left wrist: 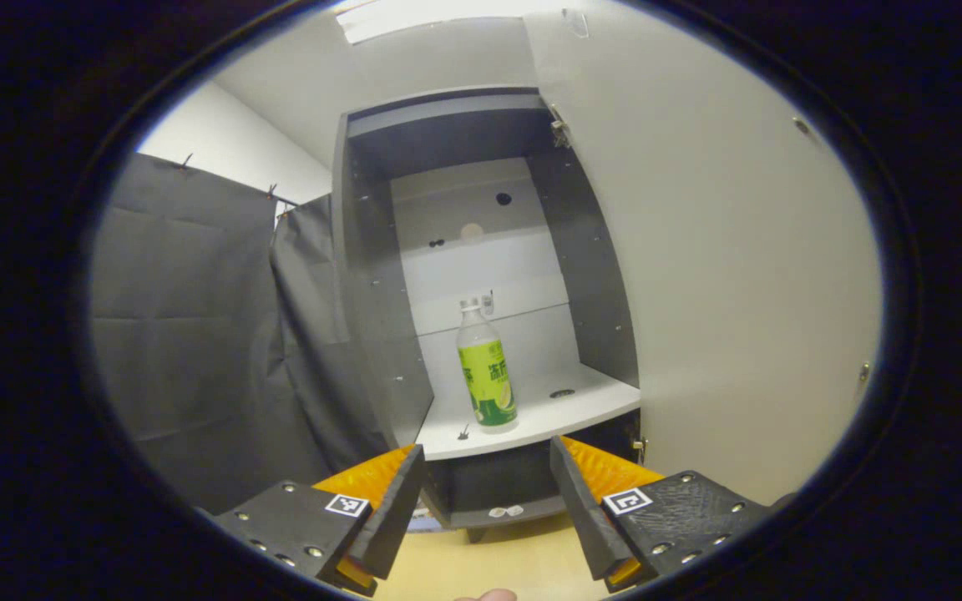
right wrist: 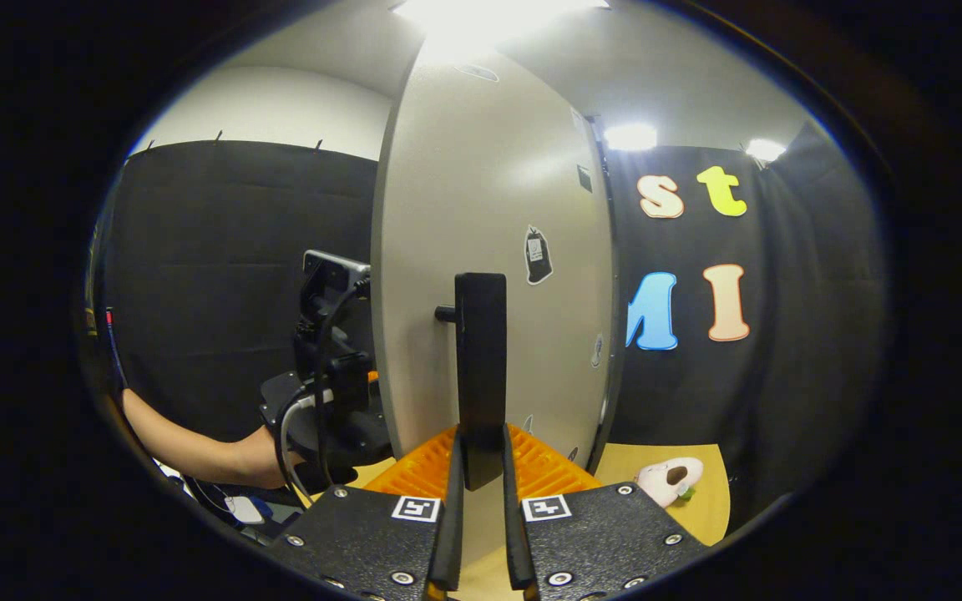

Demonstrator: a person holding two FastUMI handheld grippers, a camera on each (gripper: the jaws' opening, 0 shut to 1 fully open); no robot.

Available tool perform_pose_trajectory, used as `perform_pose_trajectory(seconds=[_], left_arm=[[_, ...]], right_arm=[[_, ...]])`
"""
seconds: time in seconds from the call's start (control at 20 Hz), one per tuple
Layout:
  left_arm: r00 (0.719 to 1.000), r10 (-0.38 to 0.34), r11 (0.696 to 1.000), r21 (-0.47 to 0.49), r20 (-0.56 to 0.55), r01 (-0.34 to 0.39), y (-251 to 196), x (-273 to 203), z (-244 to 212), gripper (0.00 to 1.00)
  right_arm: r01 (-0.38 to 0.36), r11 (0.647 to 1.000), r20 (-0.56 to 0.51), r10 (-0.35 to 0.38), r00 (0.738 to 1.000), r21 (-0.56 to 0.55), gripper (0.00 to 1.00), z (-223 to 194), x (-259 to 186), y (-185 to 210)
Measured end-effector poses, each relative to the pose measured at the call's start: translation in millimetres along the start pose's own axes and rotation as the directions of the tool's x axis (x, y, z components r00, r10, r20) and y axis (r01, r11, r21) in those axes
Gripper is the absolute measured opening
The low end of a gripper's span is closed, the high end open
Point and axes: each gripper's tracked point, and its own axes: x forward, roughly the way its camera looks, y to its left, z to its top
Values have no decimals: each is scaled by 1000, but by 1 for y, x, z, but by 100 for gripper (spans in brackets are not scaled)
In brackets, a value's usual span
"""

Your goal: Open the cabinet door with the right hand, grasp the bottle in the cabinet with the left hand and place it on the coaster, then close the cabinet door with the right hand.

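Booth: dark cloth walls, pale ceiling with lit panels, a yellowish table top (left wrist: pixel 523 559) low in the left gripper view.

Cabinet (left wrist: pixel 381 334): dark-sided, pale back panel, standing open. Its door (left wrist: pixel 723 292) is swung wide and takes up the 3 o'clock side of the left gripper view; the right gripper view shows the door's outer face (right wrist: pixel 498 250) with small stickers on it.

Bottle (left wrist: pixel 487 367): clear, green label, white cap, upright on the cabinet's white shelf (left wrist: pixel 531 413), just past centre toward 6 o'clock, well apart from any finger.

Left gripper (left wrist: pixel 488 492): fingers spread wide, nothing between them, pointed at the shelf from below the bottle (the same gripper, with the forearm holding it, appears at 8 o'clock in the right gripper view (right wrist: pixel 322 401)).

Right gripper (right wrist: pixel 478 501): fingers closed in on the lower end of the door's dark upright handle (right wrist: pixel 481 367), one on each side, pressing it.

Soft toy (right wrist: pixel 669 482): pale, lying on the table at 5 o'clock in the right gripper view.
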Motion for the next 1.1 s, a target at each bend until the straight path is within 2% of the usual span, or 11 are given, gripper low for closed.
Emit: perform_pose_trajectory(seconds=[0.05,0.1,0.2,0.45,0.6,0.7,0.75,0.8,0.95,1.0,1.1], left_arm=[[1000,-10,1000,2,1,10,-4,9,2,91],[1000,-11,1000,8,2,11,-8,19,3,86],[1000,-6,1000,20,6,6,-10,39,2,90],[1000,19,999,36,7,-19,-6,85,-7,82],[1000,28,999,41,12,-28,-3,111,-9,90],[999,36,999,35,12,-37,-2,129,-13,90],[999,37,999,34,11,-37,-2,136,-15,86],[999,37,999,37,15,-38,-2,144,-15,86],[999,49,998,32,12,-49,0,173,-23,86],[998,58,998,16,1,-58,3,180,-27,81],[997,72,997,-21,-28,-73,8,196,-34,81]], right_arm=[[31,999,-2,-31,1000,-17,22,-1,-6,-5],[62,997,-8,-63,998,-47,21,-3,-10,-10],[130,988,-13,-131,991,-84,21,-6,-16,-22],[243,970,-10,-243,970,-21,22,-12,-29,-47],[296,955,-3,-296,955,-2,25,-11,-41,-56],[332,943,-6,-332,943,19,29,-13,-42,-68],[360,933,-2,-360,933,17,29,-13,-44,-76],[387,922,3,-387,922,16,26,-11,-46,-84],[447,893,7,-448,894,56,42,-11,-51,-103],[454,887,13,-457,889,80,46,-9,-52,-105],[460,883,31,-464,885,98,63,-5,-50,-106]])
